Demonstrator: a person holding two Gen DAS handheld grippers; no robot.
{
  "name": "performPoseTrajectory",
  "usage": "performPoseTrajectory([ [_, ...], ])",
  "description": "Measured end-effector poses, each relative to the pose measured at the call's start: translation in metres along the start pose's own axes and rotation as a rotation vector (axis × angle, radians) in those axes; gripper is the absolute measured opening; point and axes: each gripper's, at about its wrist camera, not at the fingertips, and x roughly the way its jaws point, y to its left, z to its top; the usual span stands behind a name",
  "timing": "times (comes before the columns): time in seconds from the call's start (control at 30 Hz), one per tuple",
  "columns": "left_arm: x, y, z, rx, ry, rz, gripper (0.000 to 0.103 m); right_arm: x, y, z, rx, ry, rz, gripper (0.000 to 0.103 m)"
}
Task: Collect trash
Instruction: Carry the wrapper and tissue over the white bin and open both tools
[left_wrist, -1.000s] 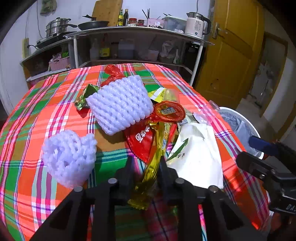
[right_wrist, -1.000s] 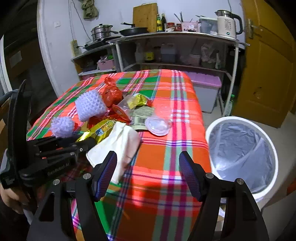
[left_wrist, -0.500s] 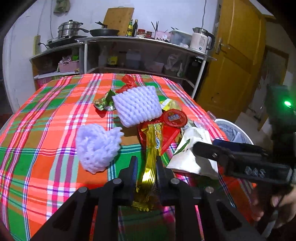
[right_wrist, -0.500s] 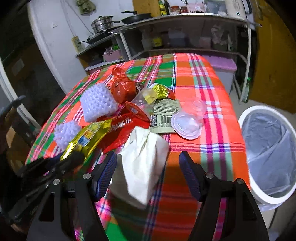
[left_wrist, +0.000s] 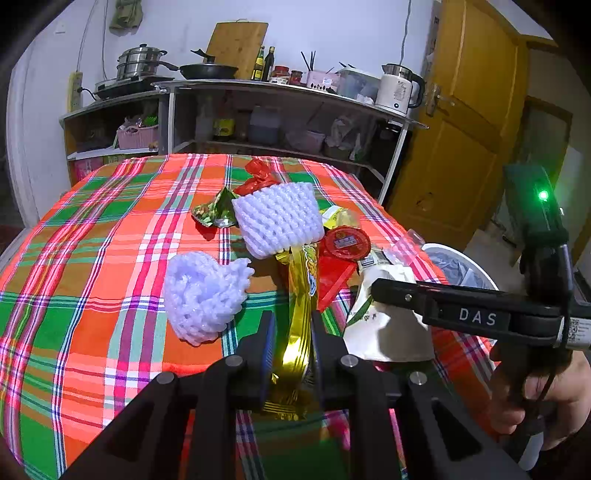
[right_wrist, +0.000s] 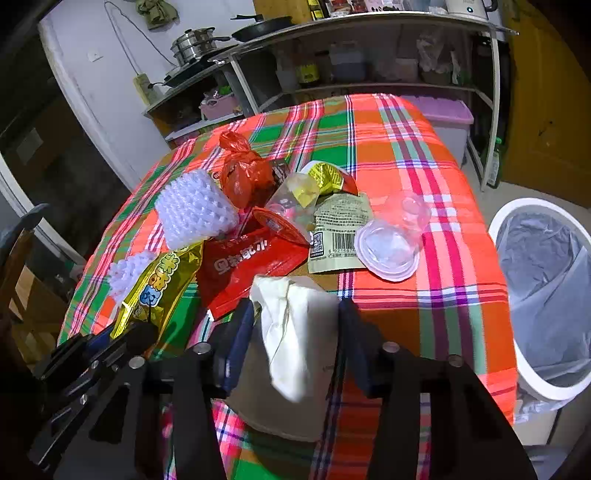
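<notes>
Trash lies heaped on our plaid tabletop (left_wrist: 92, 258), and we start at the left hand-held gripper (left_wrist: 290, 332), clamped tight on the near end of a gold snack wrapper (left_wrist: 301, 314) that stretches away over the cloth. Our right hand-held gripper (right_wrist: 295, 325) straddles a crumpled white paper bag (right_wrist: 295, 325) at the tabletop's near edge, its jaws closing with the bag between them, though we cannot tell if the pads press on it. Just beyond sit a red wrapper (right_wrist: 251, 262), two white foam fruit nets (left_wrist: 277, 218), a red plastic bag (right_wrist: 243, 170), a tan barcode pouch (right_wrist: 340, 229) and a clear plastic cup (right_wrist: 391, 236). Beside the tabletop, on the floor, stands a white lined trash bin (right_wrist: 546, 288).
</notes>
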Motion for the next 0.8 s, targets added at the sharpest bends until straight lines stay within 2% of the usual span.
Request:
performPoseTrajectory([
  [0.17,-0.005,-0.008,0.000,0.005,-0.004,0.003,0.018,-0.007,-0.003,-0.005,-0.011,-0.003,0.011,0.043],
  [0.37,-0.012,-0.026,0.005,0.033,-0.018,-0.013,0.018,-0.033,-0.016,-0.010,0.008,-0.053,0.027,0.043],
  [0.57,-0.005,-0.062,0.015,0.086,-0.013,-0.065,0.018,-0.063,-0.050,-0.014,0.066,-0.106,-0.009,0.043],
  [0.8,0.024,-0.120,0.032,0.175,0.011,-0.167,0.018,-0.091,-0.110,-0.018,0.164,-0.152,-0.091,0.043],
])
